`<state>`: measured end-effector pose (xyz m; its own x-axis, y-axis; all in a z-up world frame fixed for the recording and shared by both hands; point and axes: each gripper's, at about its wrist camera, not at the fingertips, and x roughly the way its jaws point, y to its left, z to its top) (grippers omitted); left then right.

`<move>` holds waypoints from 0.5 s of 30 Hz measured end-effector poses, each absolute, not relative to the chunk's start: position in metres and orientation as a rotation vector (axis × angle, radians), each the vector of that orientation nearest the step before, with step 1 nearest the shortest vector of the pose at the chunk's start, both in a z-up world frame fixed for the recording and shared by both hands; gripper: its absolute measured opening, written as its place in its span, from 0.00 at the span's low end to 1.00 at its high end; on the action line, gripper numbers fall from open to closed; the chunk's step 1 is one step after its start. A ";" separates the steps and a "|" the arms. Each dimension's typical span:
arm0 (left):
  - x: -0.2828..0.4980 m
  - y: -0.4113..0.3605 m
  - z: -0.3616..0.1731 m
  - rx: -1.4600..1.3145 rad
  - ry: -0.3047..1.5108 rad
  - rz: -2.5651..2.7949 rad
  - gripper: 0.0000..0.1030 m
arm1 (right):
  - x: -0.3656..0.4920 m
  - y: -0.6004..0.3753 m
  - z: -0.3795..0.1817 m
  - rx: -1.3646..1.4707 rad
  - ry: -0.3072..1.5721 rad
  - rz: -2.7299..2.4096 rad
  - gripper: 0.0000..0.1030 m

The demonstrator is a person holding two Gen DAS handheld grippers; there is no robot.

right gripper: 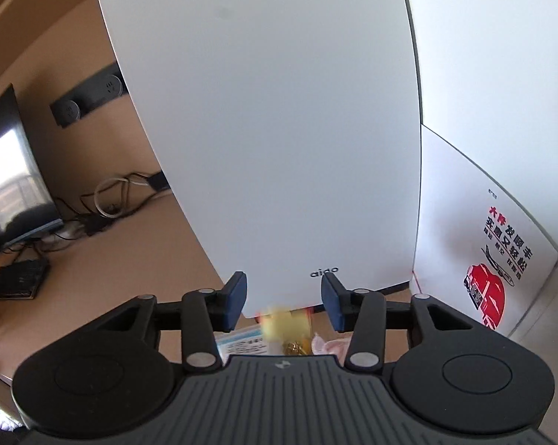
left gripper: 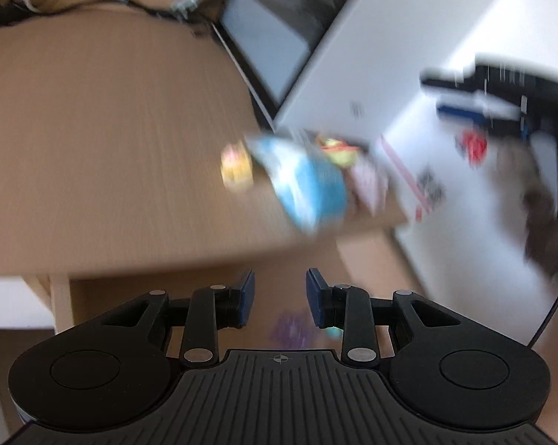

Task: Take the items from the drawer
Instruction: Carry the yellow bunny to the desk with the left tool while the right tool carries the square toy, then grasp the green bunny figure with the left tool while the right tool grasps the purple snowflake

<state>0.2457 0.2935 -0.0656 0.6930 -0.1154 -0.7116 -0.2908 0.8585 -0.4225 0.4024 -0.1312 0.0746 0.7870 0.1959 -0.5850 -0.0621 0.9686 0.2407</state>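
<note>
Left gripper point(left gripper: 280, 296) has its jaws apart with nothing between them. It hangs over the front edge of the wooden desk point(left gripper: 104, 141), pointed down into the open drawer point(left gripper: 212, 304), where a blurred purple item point(left gripper: 291, 330) lies just below the pads — probably the next pick.

Right gripper point(right gripper: 284, 300) is also parted and grips nothing. A blurred yellow item point(right gripper: 284, 322) shows in the gap between its pads, but they don't press on it — looks like a drop-off, though I can't tell if it has landed yet.

Items already out sit in a loose pile on the desk by the white box point(left gripper: 371, 55): a blue-white packet point(left gripper: 304, 185), a small yellow piece point(left gripper: 236, 165) and pink wrappers point(left gripper: 369, 181). Piling them there keeps the drawer mouth clear.
</note>
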 end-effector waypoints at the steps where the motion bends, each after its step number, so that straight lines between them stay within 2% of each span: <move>1: 0.248 0.289 -0.072 -0.531 0.841 0.090 0.32 | 0.399 -0.131 0.072 0.217 0.657 0.143 0.49; 4: 0.254 0.276 -0.090 -0.520 0.925 0.023 0.32 | 0.377 -0.133 0.061 0.193 0.683 0.148 0.58; 15: 0.300 0.218 -0.140 -0.381 1.155 -0.156 0.32 | 0.275 -0.159 0.005 0.247 0.901 0.069 0.65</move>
